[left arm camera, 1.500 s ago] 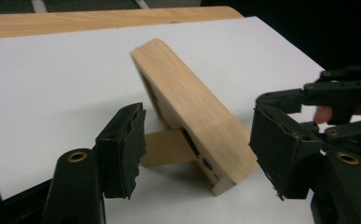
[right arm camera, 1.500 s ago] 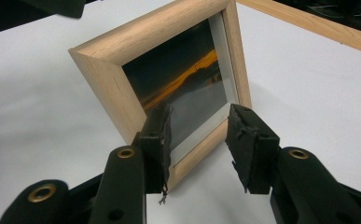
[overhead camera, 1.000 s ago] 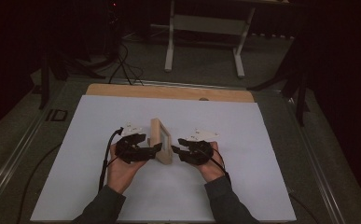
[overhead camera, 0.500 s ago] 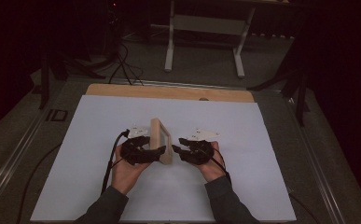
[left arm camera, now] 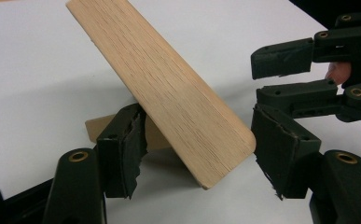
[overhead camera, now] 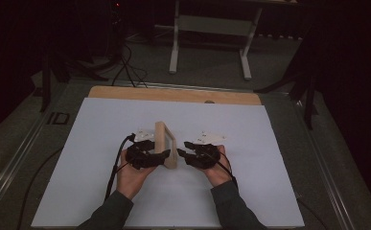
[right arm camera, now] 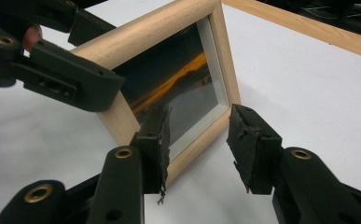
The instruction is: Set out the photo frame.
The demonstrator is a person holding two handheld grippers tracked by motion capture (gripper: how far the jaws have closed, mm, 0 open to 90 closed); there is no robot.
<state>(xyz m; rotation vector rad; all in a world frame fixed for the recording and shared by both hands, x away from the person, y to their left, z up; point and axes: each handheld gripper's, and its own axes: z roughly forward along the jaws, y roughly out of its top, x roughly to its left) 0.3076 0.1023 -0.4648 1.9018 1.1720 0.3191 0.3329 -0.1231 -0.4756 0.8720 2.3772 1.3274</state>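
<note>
A wooden picture frame stands upright mid-desk between the left claw and right claw, both spread wide.

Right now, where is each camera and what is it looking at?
High view: above the person's side, looking forward and down at the white table; both forearms, left gripper and right gripper show.
Left gripper view: rides the left gripper, facing the wooden picture frame back; its open jaws show.
Right gripper view: rides the right gripper, facing the frame's glass front; its open jaws show.
All three share the frame.
</note>
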